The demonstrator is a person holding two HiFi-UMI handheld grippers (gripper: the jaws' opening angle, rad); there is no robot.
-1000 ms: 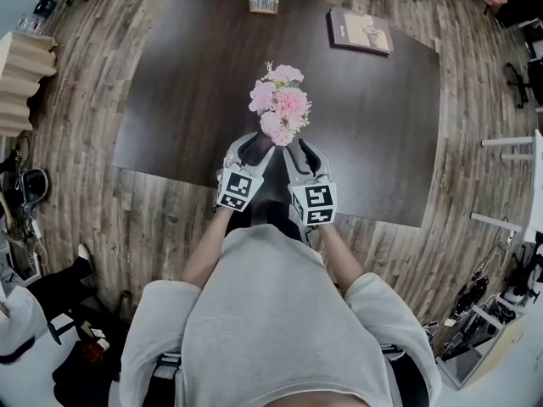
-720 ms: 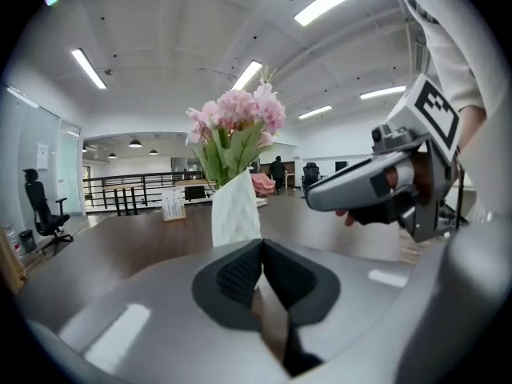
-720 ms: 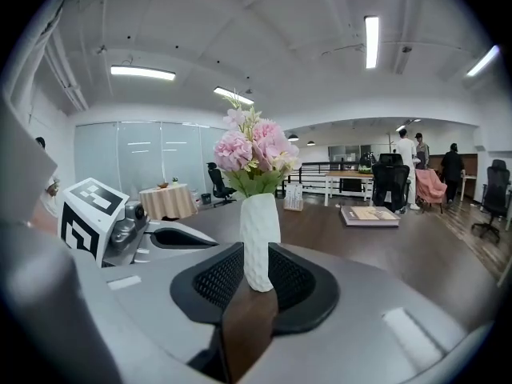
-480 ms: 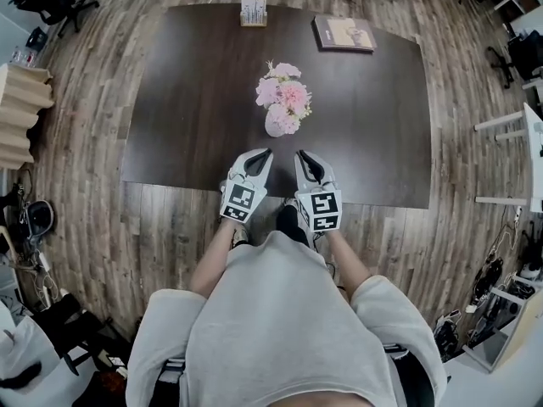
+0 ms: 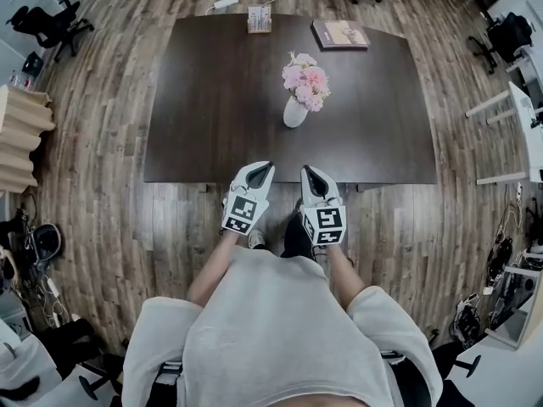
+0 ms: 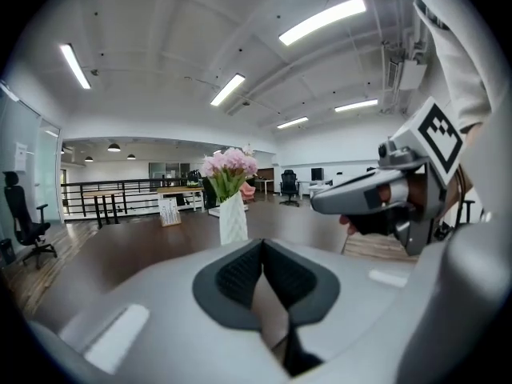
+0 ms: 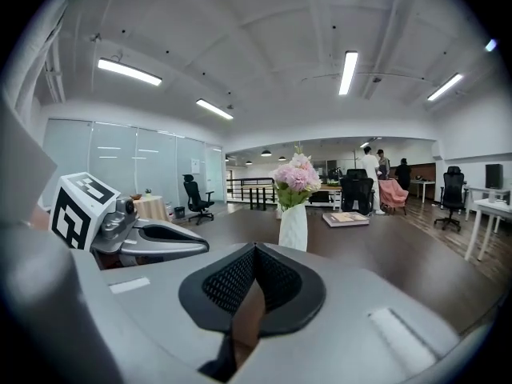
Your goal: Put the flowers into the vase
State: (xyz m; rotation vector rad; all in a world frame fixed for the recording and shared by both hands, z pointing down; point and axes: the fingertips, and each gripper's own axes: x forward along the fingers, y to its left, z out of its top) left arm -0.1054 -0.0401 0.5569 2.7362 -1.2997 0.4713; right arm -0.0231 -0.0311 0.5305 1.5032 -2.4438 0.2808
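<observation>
Pink flowers [image 5: 306, 81] stand upright in a white vase [image 5: 294, 113] near the middle of the dark table [image 5: 204, 100]. Both grippers hover side by side off the table's near edge, well short of the vase. My left gripper [image 5: 268, 167] is shut with nothing in it. The jaws of my right gripper [image 5: 306, 170] have just closed on nothing, and it is shut. In the left gripper view the flowers [image 6: 230, 166] and vase [image 6: 234, 221] show beyond the shut left gripper [image 6: 262, 246]. The right gripper view shows the vase [image 7: 293, 228] past the shut right gripper [image 7: 254, 250].
A book [image 5: 341, 34] and a small card stand [image 5: 259, 19] lie at the table's far edge. A power strip [image 5: 225, 3] lies on the wood floor beyond. Office chairs [image 5: 51, 24] and a white desk [image 5: 517, 117] flank the table. People [image 7: 372, 170] stand far off.
Both grippers have drawn back from the flowers and vase, past the table's near edge and toward the person. Their jaws, open beside the flowers a second ago, are now shut and empty.
</observation>
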